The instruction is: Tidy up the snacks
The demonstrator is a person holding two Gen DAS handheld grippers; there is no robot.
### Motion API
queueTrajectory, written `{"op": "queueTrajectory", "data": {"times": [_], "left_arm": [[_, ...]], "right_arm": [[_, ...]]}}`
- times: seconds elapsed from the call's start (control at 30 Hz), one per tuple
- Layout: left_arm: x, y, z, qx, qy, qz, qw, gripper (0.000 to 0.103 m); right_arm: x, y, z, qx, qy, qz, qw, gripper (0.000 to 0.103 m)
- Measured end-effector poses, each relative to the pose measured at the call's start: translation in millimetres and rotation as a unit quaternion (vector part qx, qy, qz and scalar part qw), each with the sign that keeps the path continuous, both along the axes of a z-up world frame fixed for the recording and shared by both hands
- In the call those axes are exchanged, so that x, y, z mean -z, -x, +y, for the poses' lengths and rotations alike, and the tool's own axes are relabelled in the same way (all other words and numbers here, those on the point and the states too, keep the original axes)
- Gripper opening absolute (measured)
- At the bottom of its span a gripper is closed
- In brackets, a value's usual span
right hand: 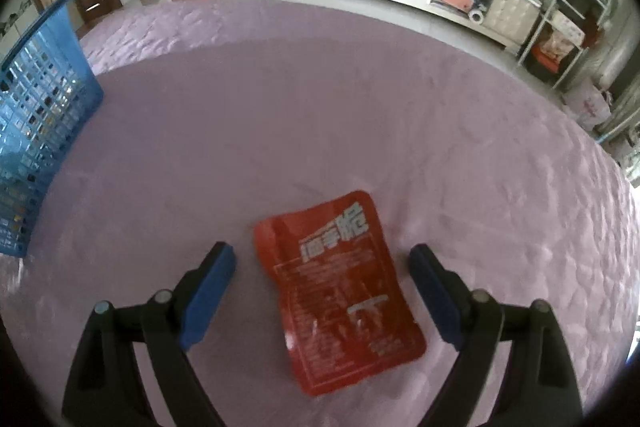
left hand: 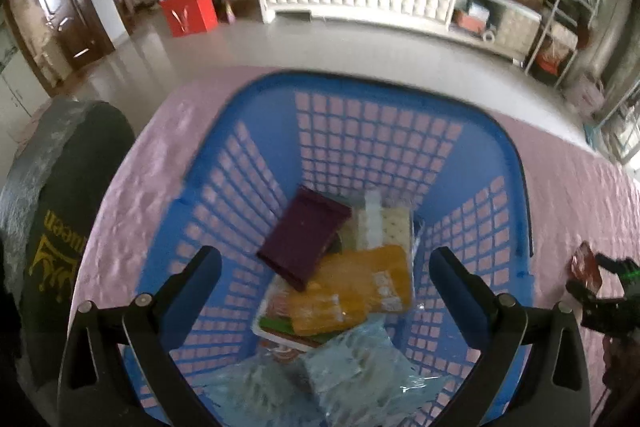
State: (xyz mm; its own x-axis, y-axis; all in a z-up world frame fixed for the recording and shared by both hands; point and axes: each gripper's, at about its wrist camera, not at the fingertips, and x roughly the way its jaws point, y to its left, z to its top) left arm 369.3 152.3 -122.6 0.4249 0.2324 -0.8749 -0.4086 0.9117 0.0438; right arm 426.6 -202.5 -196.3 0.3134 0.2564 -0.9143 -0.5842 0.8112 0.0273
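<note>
Blue basket (left hand: 496,147), red packet (right hand: 340,291)

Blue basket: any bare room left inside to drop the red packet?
The blue basket has bare floor along its left wall and far wall, beside the purple box. Centre and near side are crowded with packets. The red packet lies on the pink cloth, with bare cloth all around it.

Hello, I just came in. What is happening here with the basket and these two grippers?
A person is sorting snacks into a blue basket on a pink cloth. The left gripper hangs open and empty over the basket, which holds a purple box, an orange pack and other packets. The right gripper is open around a red snack packet lying flat on the cloth, not yet gripped.
</note>
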Motion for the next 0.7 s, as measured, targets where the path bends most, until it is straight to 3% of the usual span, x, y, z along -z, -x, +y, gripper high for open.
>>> {"op": "queueTrajectory", "data": {"times": [0.27,0.3,0.4,0.53,0.7], "left_arm": [[-3.4,-8.6,-9.4,-0.002,-0.027,0.009,0.9996,0.103],[-2.8,-8.6,-8.5,-0.004,-0.025,0.01,0.9996,0.103],[-2.5,-8.6,-6.2,-0.015,-0.019,0.011,0.9996,0.103],[0.4,-6.4,-3.4,-0.024,-0.013,0.016,0.9995,0.103],[0.4,-4.0,-4.3,-0.028,0.0,0.008,0.9996,0.103]], "right_arm": [[2.6,-3.9,-4.0,-0.001,0.002,0.011,1.0,0.094],[2.5,-1.9,-3.9,-0.003,0.007,0.014,1.0,0.09],[-2.4,2.4,-12.8,0.008,0.002,0.008,1.0,0.06],[-3.9,8.0,-19.4,0.007,-0.005,0.01,1.0,0.044],[-5.1,12.9,-17.7,0.013,-0.003,0.006,1.0,0.036]]}}
